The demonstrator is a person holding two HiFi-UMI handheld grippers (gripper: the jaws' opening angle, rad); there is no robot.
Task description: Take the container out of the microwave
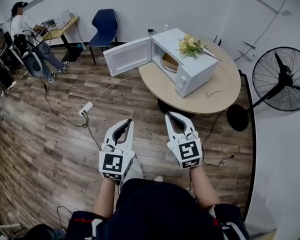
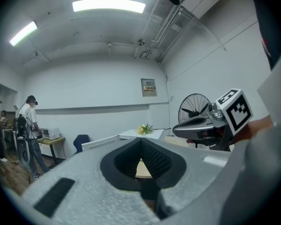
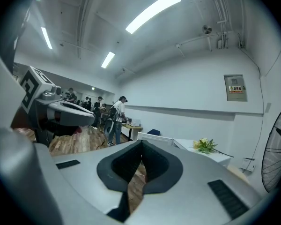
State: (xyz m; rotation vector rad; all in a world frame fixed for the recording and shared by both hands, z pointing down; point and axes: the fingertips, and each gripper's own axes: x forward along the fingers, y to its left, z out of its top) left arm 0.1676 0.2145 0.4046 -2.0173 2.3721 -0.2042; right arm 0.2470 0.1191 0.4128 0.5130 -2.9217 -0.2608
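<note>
A white microwave (image 1: 187, 64) stands on a round wooden table (image 1: 210, 98), its door (image 1: 126, 55) swung open to the left. Inside lies a pale brownish container (image 1: 168, 62), only partly visible. A bunch of yellow flowers (image 1: 190, 46) rests on the microwave's top. My left gripper (image 1: 128, 121) and right gripper (image 1: 169, 114) are side by side over the floor, well short of the table, pointing toward it. Both are shut with nothing between their pads. In the left gripper view the jaws (image 2: 141, 140) meet at the tip; the right gripper view shows the same (image 3: 141, 142).
A black standing fan (image 1: 282, 79) is at the right of the table. A blue chair (image 1: 104, 26) stands behind the open door. A power strip (image 1: 86, 108) and cables lie on the wooden floor. A person (image 1: 27, 39) works at a desk at the far left.
</note>
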